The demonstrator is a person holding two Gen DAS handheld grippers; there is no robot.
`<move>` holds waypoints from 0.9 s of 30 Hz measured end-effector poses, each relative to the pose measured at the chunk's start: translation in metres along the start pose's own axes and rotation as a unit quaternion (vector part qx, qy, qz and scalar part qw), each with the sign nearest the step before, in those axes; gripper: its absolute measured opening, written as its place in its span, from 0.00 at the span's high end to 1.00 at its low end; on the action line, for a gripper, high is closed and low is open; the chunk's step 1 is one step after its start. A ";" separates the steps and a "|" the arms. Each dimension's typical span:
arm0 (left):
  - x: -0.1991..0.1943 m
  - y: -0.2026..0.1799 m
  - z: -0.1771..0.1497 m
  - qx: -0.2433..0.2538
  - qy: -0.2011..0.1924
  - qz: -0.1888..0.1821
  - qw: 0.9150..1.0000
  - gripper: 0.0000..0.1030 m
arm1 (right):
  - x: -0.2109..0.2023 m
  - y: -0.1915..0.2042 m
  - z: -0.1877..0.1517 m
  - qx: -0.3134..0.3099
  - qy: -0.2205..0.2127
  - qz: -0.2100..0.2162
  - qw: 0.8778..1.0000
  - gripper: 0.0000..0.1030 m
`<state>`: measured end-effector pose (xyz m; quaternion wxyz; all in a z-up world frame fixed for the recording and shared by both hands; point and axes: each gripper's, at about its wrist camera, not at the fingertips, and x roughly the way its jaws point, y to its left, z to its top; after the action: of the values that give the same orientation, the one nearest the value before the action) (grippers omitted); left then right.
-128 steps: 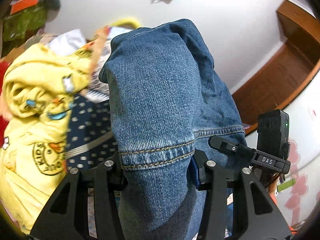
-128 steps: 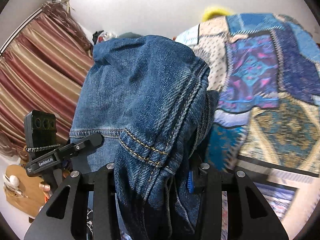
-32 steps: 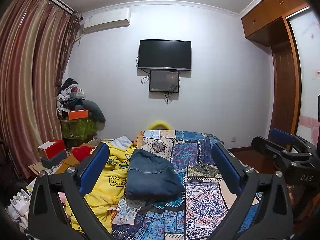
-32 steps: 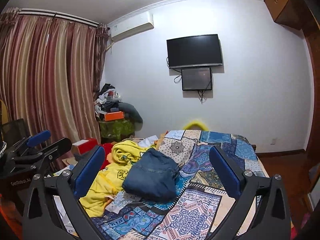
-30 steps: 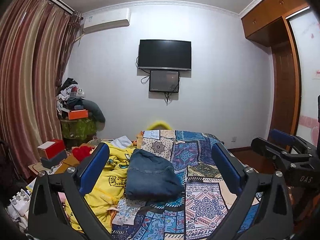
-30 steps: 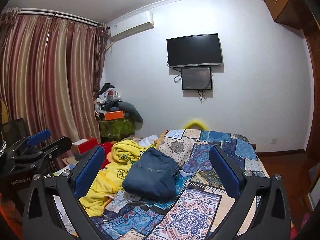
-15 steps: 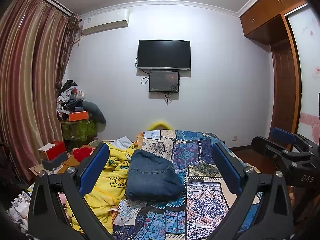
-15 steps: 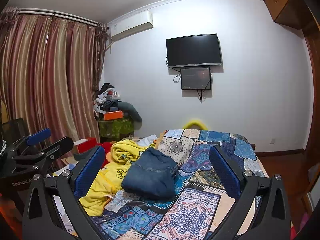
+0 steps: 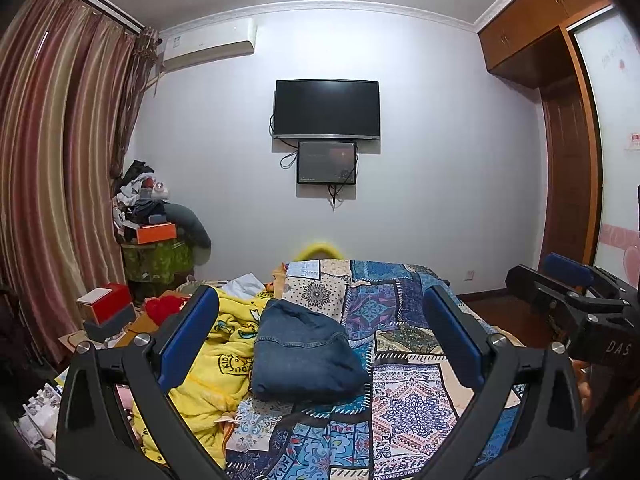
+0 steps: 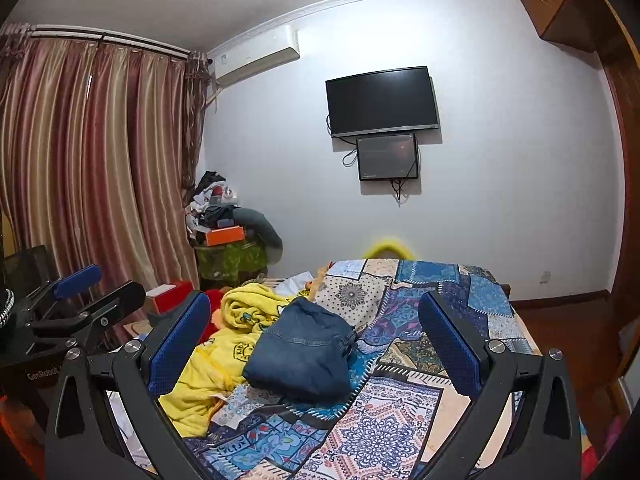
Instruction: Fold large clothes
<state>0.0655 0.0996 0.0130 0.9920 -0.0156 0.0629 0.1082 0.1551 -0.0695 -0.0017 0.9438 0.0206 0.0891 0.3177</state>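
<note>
Jeans lie folded in a compact bundle on the quilt of the bed, touching the yellow blanket on their left. Left tongs and right tongs both gape wide apart, empty, held well back from the jeans, which show between the fingers in each view.

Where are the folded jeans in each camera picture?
Left wrist view: the jeans lie low in the middle, on the quilt, right of the yellow blanket.
Right wrist view: the jeans lie low and a little left of the middle, again between blanket and quilt.
Shared landmark: the TV on the wall above.
</note>
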 end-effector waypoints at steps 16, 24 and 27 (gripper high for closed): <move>0.004 0.004 0.001 0.000 0.007 -0.024 1.000 0.00 | 0.001 -0.001 -0.001 0.002 -0.003 -0.011 1.000 0.00; 0.005 0.006 0.001 -0.002 0.011 -0.030 0.999 0.00 | 0.004 -0.001 -0.002 0.001 -0.001 -0.011 1.000 0.00; 0.005 0.007 0.001 -0.006 0.014 -0.035 0.999 0.00 | 0.003 -0.001 -0.002 0.001 -0.001 -0.011 1.000 0.00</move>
<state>0.0693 0.1073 0.0137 0.9940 -0.0250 0.0759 0.0740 0.1580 -0.0683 -0.0043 0.9473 0.0211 0.0887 0.3071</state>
